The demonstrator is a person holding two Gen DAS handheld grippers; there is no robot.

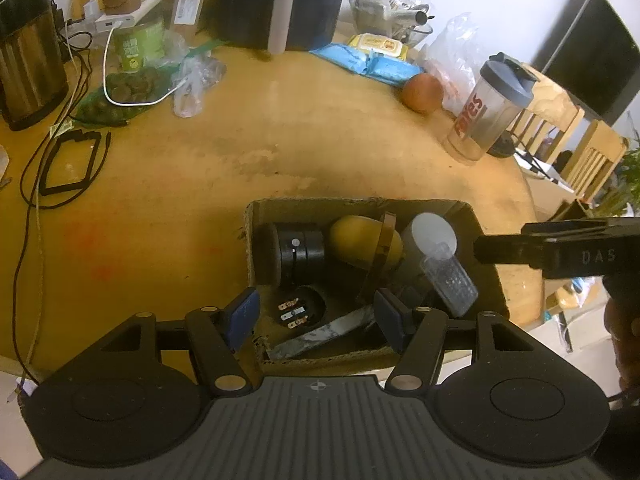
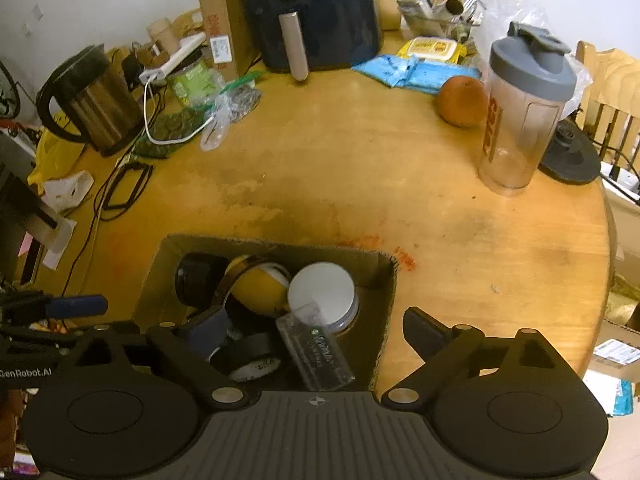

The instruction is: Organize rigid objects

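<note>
A cardboard box (image 1: pixel 486 236) sits on the near part of the round wooden table (image 1: pixel 248 152) and serves as the reference point. Inside it: a black cylinder (image 1: pixel 298 254) lying on its side at the box's left end, a yellow rounded object (image 1: pixel 356 240) beside it, a white-lidded jar (image 1: pixel 434 236) toward the right end, and a clear plastic case (image 1: pixel 450 282) leaning against the jar. A black plug (image 1: pixel 300 308) with metal prongs and a marbled flat piece (image 1: pixel 320 338) lie at the near side of the box.

The left gripper (image 1: pixel 316 316) hangs over the near edge of the box, fingers spread wide, nothing between them. The right gripper (image 2: pixel 316 330) hangs over the box's right near corner, likewise spread and empty; one finger is above the contents, the other outside the right wall.

Beyond the box stand a shaker bottle (image 2: pixel 520 120), an orange (image 2: pixel 460 100), a dark air fryer (image 2: pixel 316 12) and a kettle (image 2: pixel 88 100).
</note>
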